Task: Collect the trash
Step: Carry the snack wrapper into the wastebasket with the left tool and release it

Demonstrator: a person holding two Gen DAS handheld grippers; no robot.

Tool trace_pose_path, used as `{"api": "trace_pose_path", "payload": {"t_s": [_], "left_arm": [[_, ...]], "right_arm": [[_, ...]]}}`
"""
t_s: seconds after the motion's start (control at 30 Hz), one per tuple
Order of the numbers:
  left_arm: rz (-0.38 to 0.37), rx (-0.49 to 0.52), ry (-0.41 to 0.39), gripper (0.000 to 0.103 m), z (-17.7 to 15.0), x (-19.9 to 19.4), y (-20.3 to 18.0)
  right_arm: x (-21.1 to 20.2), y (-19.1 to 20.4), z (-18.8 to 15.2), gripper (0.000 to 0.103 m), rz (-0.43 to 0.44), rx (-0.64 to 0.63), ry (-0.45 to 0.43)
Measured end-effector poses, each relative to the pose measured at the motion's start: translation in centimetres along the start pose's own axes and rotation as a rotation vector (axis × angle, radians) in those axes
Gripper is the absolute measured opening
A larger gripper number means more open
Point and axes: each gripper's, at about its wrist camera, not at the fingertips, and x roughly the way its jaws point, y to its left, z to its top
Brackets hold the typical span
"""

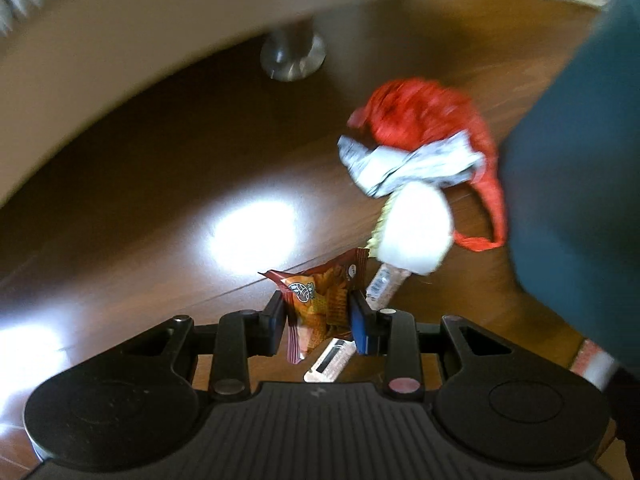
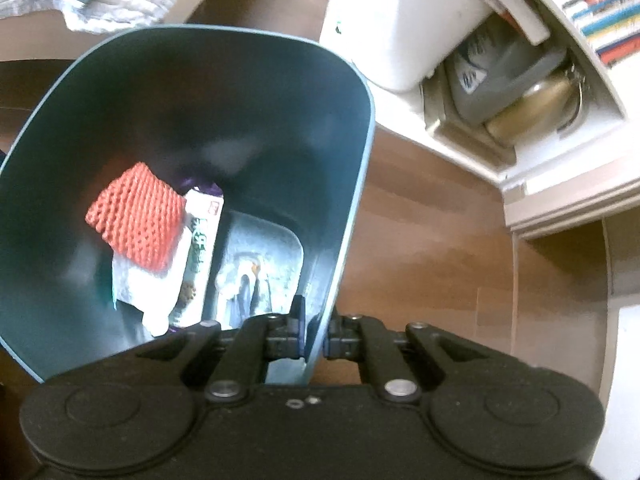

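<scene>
An orange snack packet hangs above the wooden floor with my left gripper shut on it. On the floor beyond lie a red net bag, a crumpled silver wrapper, a white lump and a pink-white wrapper strip. The teal bin's outer wall fills the right edge of the left wrist view. In the right wrist view my right gripper is shut on the near wall of the tilted teal bin. Inside lie orange-red netting and a white and purple wrapper.
A beige furniture edge with a round metal foot runs along the top left. A white shelf unit holding containers and a white box stand to the right of the bin. Glare spots mark the floor.
</scene>
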Motion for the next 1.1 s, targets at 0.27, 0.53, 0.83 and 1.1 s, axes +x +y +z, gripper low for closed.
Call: {"api": "trace_pose_path", "payload": {"t_s": [0.27, 0.53, 0.83, 1.1], "left_arm": [[-0.053, 0.032, -0.161, 0.032, -1.0, -10.1, 0.5], [-0.143, 0.081, -0.250, 0.032, -2.4, -16.6, -2.1], [-0.177, 0.214, -0.226, 0.032, -3.2, -16.6, -9.8], [-0.148, 0.269, -0.191, 0.032, -2.7, -14.5, -13.4]], "right_arm": [[-1.1, 2.5, 0.2, 0.006, -0.074, -0.061, -0.040], [-2.3, 5.7, -0.2, 0.008, -0.128, -0.167, -0.084], [-2.5, 7.1, -0.3, 0.007, -0.150, -0.221, -0.118], [-2.3, 6.8, 0.0, 0.007, -0.133, -0.183, -0.121]]}}
